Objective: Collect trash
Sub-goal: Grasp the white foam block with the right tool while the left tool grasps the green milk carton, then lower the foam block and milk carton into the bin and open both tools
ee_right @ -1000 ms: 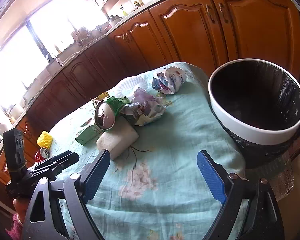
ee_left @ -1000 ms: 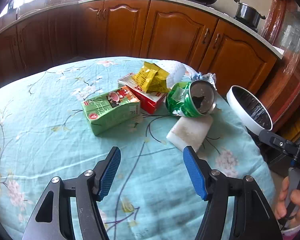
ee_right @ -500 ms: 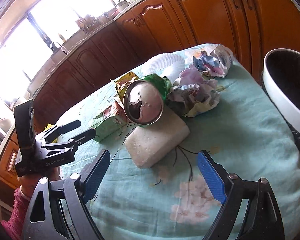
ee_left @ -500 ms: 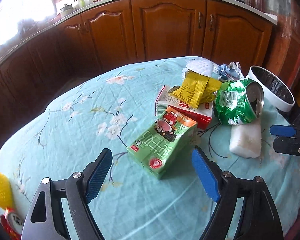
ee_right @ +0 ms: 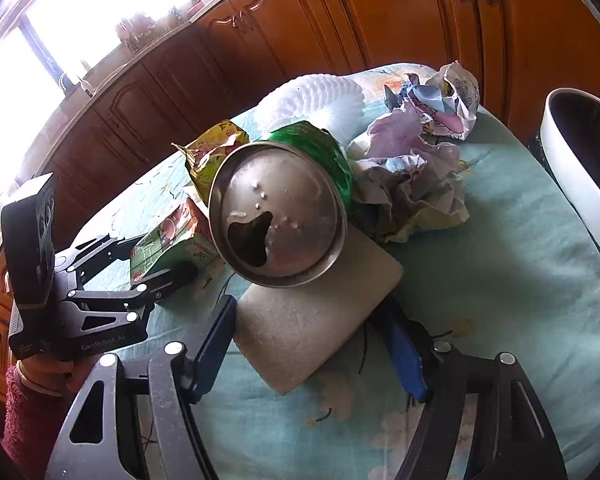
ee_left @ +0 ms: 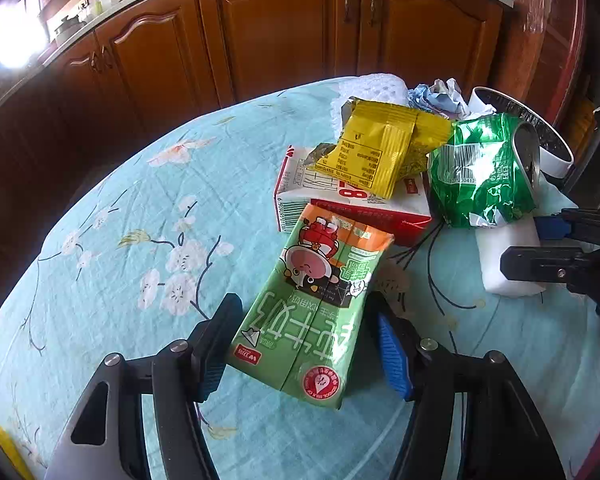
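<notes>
Green carton (ee_left: 312,312) lies between left gripper (ee_left: 306,346) fingers (ee_left: 394,356).

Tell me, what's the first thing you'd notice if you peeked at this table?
Probably the crushed green metal can, lying on its side on a white foam block with its round silver top gaping at the right tongs, which straddle that block. Next, the green cartoon milk carton lying flat on the flowery blue tablecloth, between the open left tongs.
</notes>
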`<state>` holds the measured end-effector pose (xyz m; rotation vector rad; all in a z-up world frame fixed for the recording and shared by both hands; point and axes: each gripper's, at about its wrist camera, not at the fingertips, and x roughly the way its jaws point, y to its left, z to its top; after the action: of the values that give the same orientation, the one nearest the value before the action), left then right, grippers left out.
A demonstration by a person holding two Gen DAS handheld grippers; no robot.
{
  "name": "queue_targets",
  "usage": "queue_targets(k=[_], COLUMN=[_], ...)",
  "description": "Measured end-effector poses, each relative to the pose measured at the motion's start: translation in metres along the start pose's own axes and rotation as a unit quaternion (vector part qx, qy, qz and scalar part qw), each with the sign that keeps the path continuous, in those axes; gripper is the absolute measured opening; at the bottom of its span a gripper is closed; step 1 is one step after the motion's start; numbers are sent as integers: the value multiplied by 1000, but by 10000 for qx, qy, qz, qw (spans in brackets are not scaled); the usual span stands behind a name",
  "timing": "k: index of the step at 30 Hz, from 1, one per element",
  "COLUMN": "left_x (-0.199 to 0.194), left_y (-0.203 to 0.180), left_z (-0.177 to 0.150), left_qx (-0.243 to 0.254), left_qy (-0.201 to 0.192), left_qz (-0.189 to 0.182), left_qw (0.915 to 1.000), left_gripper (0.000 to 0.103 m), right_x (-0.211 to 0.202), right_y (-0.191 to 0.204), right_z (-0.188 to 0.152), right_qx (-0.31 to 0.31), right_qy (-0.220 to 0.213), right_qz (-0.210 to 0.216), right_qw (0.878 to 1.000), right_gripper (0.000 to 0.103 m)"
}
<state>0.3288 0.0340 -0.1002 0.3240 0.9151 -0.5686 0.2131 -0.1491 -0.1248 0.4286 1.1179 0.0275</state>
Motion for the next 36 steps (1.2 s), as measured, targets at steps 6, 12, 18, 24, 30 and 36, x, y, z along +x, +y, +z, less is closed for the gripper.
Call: queue_targets(k=[6, 12, 18, 24, 30, 36], left_x=[-22, -43, -57, -67, -54, -31], left_y=[-14, -49, -97, -135, -170, -193], left_z=[-14, -36, -41, -18, 11, 36], left_qx=[-468, -1014, -1246, -1037, -820, -712], left_qy=[-37, -269, -504, -694, -645, -566], left_qz=[3, -379, -691, -874, -957, -928], left_qw=[9989, 9938, 9885, 9883, 9899, 9915], left_gripper=[49, 49, 49, 49, 49, 49], right_x=[-33, -72, -98, -131, -155, -170], right_y=[-19, -55, -99, -143, -177, -202], right_z=[-16, -26, -33, -41, -34, -26], right_qx=[-24, 113, 322, 574, 745, 748], right_qy=[-57, -333, -585, -834, -1088, -1214], right_qz=[253, 404, 298, 189, 28, -126], right_qw=[9997, 9986, 9973, 9947, 9913, 9897], right_gripper=[67, 67, 67, 68, 68, 68])
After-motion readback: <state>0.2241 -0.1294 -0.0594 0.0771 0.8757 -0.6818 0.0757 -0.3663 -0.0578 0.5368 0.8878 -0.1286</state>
